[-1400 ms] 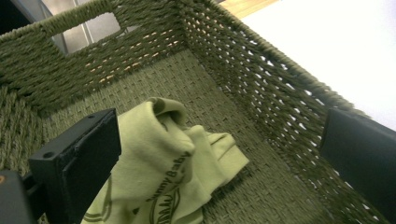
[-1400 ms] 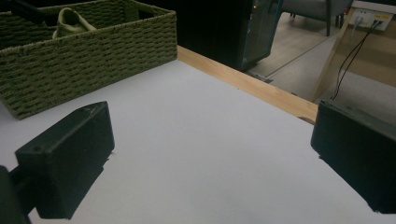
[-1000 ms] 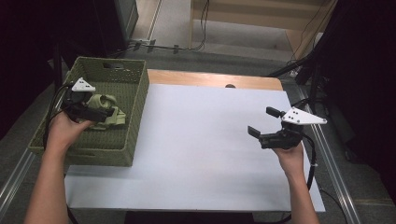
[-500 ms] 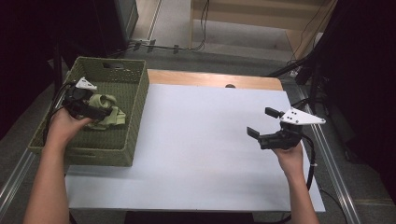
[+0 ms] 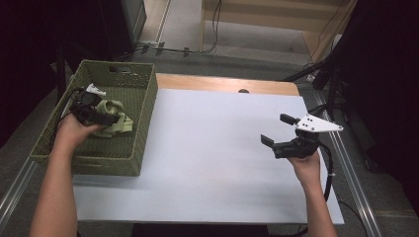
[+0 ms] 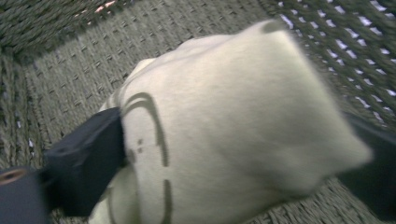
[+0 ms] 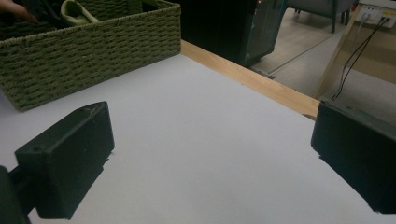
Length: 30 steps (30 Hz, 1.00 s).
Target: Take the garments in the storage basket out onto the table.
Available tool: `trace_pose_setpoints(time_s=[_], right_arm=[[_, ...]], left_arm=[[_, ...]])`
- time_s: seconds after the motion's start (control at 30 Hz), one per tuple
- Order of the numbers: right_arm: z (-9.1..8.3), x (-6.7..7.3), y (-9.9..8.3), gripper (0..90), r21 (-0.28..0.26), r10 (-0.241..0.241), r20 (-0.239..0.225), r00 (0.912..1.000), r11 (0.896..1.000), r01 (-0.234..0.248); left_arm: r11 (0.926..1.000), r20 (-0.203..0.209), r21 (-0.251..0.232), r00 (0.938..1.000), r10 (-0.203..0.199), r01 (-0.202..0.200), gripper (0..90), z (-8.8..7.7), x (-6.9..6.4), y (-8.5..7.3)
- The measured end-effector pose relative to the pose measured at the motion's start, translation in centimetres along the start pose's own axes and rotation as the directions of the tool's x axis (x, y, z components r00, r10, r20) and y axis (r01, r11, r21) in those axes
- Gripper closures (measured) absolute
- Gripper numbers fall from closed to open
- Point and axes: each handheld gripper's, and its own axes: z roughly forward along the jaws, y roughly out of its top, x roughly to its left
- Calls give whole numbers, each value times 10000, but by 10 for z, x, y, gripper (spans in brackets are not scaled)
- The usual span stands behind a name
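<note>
White-topped desk (image 5: 217, 163) carries a green woven basket (image 5: 143, 123) at its left; inside lies a pale green cloth (image 6: 224, 135), between the left gripper's (image 5: 106, 118) closing jaws. Well right of the basket, the right gripper (image 5: 276, 132) hangs open, empty.

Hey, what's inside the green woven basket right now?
Inside the basket lies a pale green cloth item, with the left gripper closing around it. The basket floor under the cloth is covered.

Bright tabletop, dark surroundings, blurred close-up.
</note>
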Motion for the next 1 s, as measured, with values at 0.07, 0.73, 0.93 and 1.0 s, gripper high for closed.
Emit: trace_pose_setpoints(time_s=[0.07, 0.73, 0.93, 1.0], right_arm=[[0, 0, 0, 0, 4, -30, 42, 10000, 10000, 30], [2, 1, -1, 0, 71, -49, -4, 10000, 10000, 49], [2, 1, -1, 0, 67, -89, 8, 10000, 9999, 89], [2, 1, -1, 0, 65, -97, 16, 10000, 9999, 97]], left_arm=[[9999, -23, 115, 10000, 34, -34, 83, 2, 0, 0], [9928, -600, 1184, 9979, 248, -175, 415, 12, 0, -2], [9887, -686, 1455, 9966, 455, -352, 524, 13, -3, 1], [9885, -736, 1481, 9965, 406, -294, 568, 13, -3, 1]])
